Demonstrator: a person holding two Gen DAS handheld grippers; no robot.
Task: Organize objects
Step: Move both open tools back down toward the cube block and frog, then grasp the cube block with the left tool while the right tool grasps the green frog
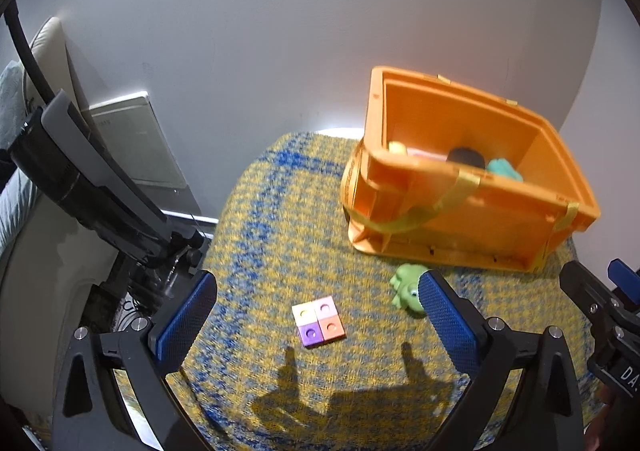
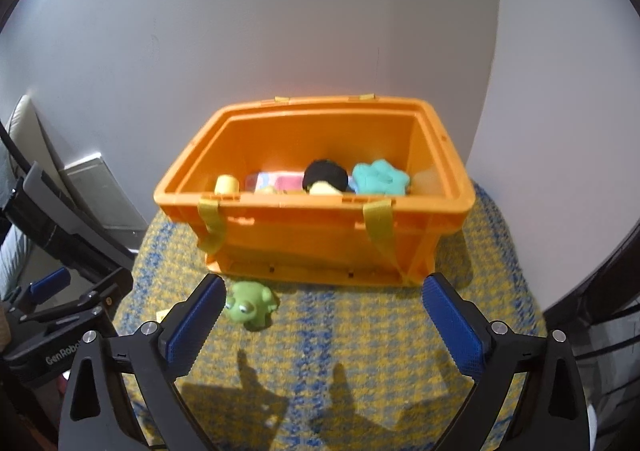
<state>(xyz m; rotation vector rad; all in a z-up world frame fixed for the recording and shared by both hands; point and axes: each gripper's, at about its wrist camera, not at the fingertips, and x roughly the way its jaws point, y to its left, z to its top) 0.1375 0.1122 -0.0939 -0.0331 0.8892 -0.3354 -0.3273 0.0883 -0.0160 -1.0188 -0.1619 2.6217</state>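
An orange plastic bin (image 1: 496,211) (image 2: 320,243) stands on a yellow and blue woven surface (image 1: 280,235) (image 2: 360,331). Inside it lie a teal flower toy (image 2: 380,177), a black and yellow toy (image 2: 325,177), a yellow piece (image 2: 226,184) and a pink block (image 2: 276,181). A green frog toy (image 1: 406,287) (image 2: 250,305) sits in front of the bin. A square of pastel blocks (image 1: 319,321) lies between my left gripper's fingers. My left gripper (image 1: 320,325) is open and empty above it. My right gripper (image 2: 324,325) is open and empty, its left finger beside the frog.
A grey wall rises behind the bin. A black frame (image 1: 92,187) and a grey panel (image 1: 140,143) stand to the left of the woven surface. The right gripper's body (image 1: 600,311) shows in the left wrist view; the left gripper's body (image 2: 60,327) shows in the right wrist view.
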